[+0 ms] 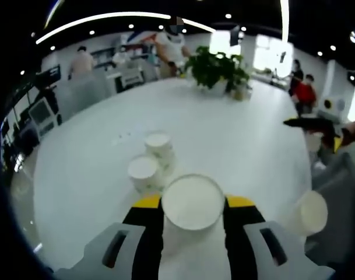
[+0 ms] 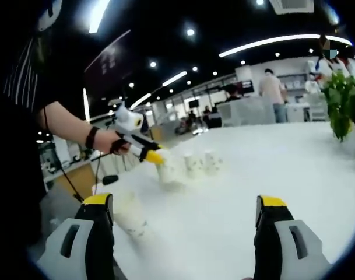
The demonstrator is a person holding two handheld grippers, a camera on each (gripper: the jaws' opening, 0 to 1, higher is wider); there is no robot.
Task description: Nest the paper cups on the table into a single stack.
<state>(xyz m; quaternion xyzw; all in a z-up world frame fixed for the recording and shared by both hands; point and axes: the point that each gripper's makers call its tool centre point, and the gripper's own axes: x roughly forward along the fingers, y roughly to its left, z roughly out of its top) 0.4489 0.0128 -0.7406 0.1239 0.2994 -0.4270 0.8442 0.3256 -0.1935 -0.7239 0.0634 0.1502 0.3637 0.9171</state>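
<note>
Left gripper view looks across a wide white table (image 1: pixel 247 140), the biggest thing in sight, round-edged and pale under ceiling lights. At its far side stands a leafy green plant (image 1: pixel 215 69) in a white pot. People stand and sit beyond the table, blurred by distance.

Low in this view the left gripper (image 1: pixel 193 201) has its yellow-tipped black fingers (image 1: pixel 147 203) pressed against both sides of a paper cup (image 1: pixel 193 202), whose open white mouth faces the camera; the jaws are clamped on it. Just beyond it, on the table, sit two more cups: a near cup (image 1: pixel 144 172) and a far cup (image 1: pixel 159 144), almost touching each other. Off to the right, near the table's edge, lies another pale edge cup (image 1: pixel 312 213), tipped so that its mouth faces the camera. Farther right, the other gripper comes in as a dark bar with yellow tips.

Right gripper view shows the same table from the side. A person's arm with a dark wristband reaches in from the left, the hand (image 2: pixel 107 142) holding the left gripper, whose yellow tips meet the held cup beside the two standing ones. The right gripper (image 2: pixel 186 207) rises from the bottom, fingers (image 2: pixel 98 201) spread wide apart with nothing between them. Just beside its left finger, a cup on its side lies on the table by the edge, blurred. The plant shows at the far right.
</note>
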